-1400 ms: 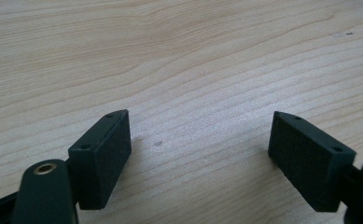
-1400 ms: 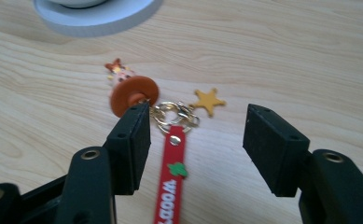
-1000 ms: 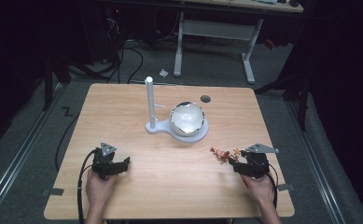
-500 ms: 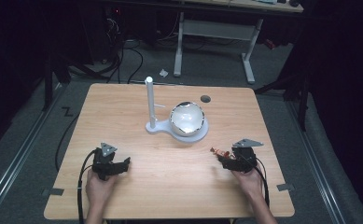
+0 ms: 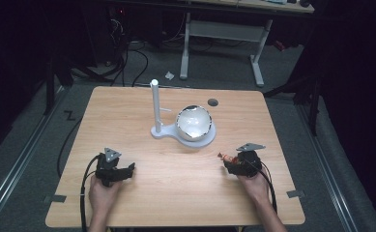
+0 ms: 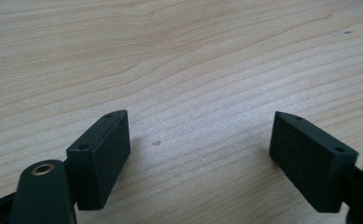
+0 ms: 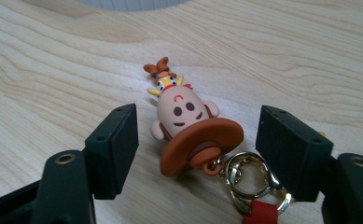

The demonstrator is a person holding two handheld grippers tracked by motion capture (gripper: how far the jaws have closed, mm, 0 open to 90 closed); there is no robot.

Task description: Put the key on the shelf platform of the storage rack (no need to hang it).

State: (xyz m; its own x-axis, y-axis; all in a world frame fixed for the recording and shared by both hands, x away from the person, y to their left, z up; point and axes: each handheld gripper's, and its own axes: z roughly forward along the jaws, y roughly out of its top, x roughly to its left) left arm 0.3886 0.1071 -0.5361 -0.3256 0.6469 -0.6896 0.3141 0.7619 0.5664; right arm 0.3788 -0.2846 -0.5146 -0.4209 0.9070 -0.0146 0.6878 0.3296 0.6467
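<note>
While spread and just narrowing, right hand-held gripper (image 7: 195,140) around unlabelled cowboy keychain (image 7: 188,128); left hand-held gripper (image 6: 198,154) spread.

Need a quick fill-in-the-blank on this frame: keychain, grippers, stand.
1. The cowboy figure keychain lies between the jaws of the ____ gripper.
2. The left gripper has only bare ____ between its open jaws.
3. The figure's hat is ____ in colour.
4. The white post stands beside a ____ on the stand.

Missing words: right; table; brown; bowl
</note>
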